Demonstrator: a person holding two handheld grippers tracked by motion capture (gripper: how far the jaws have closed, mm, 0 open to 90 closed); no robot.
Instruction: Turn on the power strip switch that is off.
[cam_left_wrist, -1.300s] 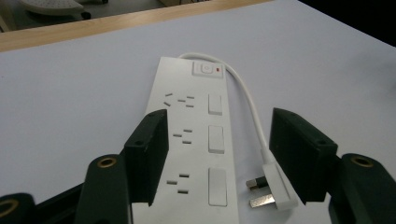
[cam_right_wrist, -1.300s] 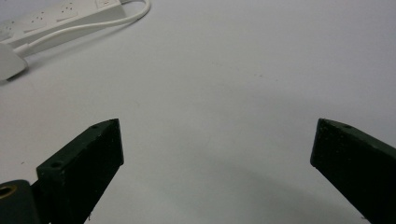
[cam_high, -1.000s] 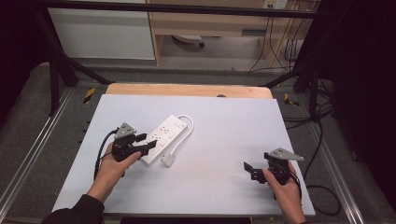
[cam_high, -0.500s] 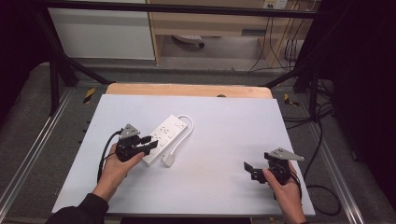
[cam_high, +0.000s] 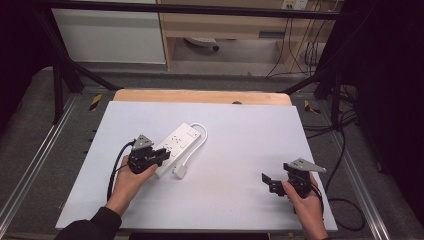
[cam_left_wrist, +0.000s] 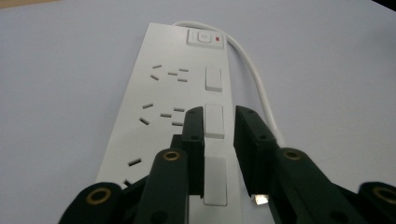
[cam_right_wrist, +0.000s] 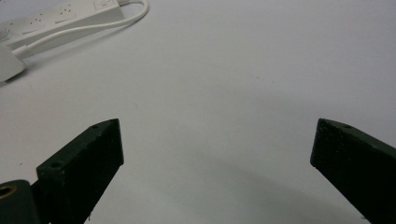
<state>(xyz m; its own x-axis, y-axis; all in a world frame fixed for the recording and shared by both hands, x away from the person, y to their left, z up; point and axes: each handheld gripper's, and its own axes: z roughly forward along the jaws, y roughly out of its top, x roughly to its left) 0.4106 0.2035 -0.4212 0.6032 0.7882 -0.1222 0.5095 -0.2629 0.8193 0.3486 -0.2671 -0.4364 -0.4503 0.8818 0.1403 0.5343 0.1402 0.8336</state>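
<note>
Hovering my left gripper (cam_left_wrist: 218, 128), jaws narrowly parted, astride the rocker switches of the power strip (cam_high: 175, 147); I judge it rigid, light, slick plastic, best pinched across its width, right gripper (cam_right_wrist: 217, 154) wide open.

A lab recording bay: white tabletop (cam_high: 240, 150) inside a black metal frame (cam_high: 60, 75), cables (cam_high: 300, 55) trailing behind.

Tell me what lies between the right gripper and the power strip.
Bare white table top, as the high view shows. The right gripper is held open above it; the power strip and its plug lie beyond that stretch.
</note>
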